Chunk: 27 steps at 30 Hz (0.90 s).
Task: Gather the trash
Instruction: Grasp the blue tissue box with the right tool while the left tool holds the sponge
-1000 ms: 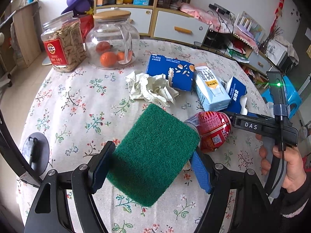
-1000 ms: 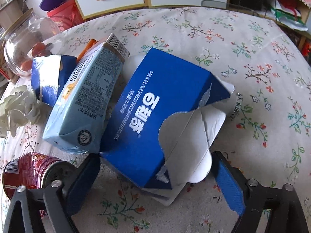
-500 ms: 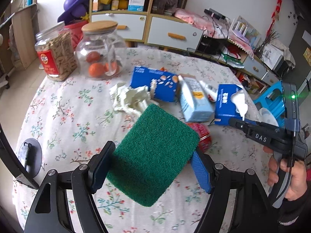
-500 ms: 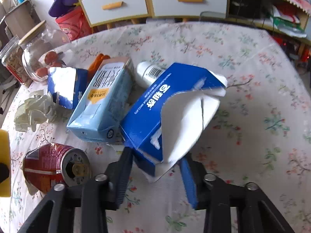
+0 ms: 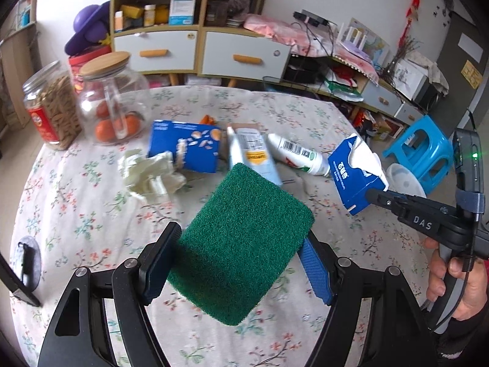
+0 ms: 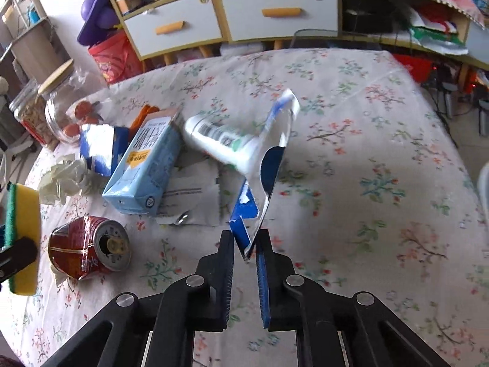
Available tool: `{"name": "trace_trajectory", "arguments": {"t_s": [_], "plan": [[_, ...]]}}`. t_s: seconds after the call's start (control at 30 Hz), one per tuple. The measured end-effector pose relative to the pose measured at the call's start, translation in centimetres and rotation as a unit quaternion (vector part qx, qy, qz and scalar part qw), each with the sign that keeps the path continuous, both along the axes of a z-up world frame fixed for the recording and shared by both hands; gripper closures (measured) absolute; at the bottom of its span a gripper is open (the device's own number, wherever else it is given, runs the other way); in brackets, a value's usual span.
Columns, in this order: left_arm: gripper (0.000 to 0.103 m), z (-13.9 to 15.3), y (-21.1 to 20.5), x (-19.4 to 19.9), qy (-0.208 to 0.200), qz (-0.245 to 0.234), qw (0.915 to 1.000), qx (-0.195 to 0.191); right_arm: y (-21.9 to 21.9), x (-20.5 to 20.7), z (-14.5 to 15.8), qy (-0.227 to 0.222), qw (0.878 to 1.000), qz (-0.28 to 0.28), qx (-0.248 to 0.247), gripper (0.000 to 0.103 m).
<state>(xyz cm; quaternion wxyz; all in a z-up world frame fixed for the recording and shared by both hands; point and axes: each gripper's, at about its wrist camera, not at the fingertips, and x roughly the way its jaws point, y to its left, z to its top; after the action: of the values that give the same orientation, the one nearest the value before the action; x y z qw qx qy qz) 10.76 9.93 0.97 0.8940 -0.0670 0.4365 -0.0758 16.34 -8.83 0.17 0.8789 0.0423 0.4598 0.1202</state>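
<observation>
My left gripper (image 5: 238,244) is shut on a green scouring sponge (image 5: 244,244) and holds it above the table; its yellow side shows in the right wrist view (image 6: 23,238). My right gripper (image 6: 246,244) is shut on a torn blue biscuit box (image 6: 269,165) and holds it lifted off the table; the box also shows in the left wrist view (image 5: 354,174). On the floral tablecloth (image 6: 366,183) lie a light-blue milk carton (image 6: 146,168), a white bottle (image 6: 220,140), a crushed red can (image 6: 88,247), a second blue box (image 5: 186,146) and crumpled tissue (image 5: 149,174).
A glass jar of oranges (image 5: 113,98) and a jar of snacks (image 5: 52,107) stand at the table's far left. Torn paper (image 6: 192,198) lies by the carton. A blue stool (image 5: 421,150) and a white bin (image 5: 403,180) stand beyond the right edge. Drawers (image 5: 201,52) are behind.
My right gripper closed on the blue biscuit box and lifted it up and to the right, uncovering the white bottle. My left gripper rose and drew back with the sponge.
</observation>
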Motion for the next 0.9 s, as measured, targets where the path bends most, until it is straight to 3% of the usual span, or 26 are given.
{"name": "trace_trajectory", "arguments": {"t_s": [0.27,0.53,0.9], "plan": [[0.025,0.3,-3.0,0.9,0.000,-0.021,0.9998,-0.009,-4.0,-1.2,1.5,-0.013,1.000,-0.025,0.013,0.092],[0.025,0.1,-6.0,1.5,0.006,-0.042,0.9991,-0.005,-7.6,-2.8,2.6,-0.008,0.998,-0.028,0.062,0.093],[0.025,-0.6,-7.9,1.7,0.017,-0.060,0.9981,-0.002,-11.2,-3.8,2.9,-0.010,0.997,-0.057,0.060,0.093]]}}
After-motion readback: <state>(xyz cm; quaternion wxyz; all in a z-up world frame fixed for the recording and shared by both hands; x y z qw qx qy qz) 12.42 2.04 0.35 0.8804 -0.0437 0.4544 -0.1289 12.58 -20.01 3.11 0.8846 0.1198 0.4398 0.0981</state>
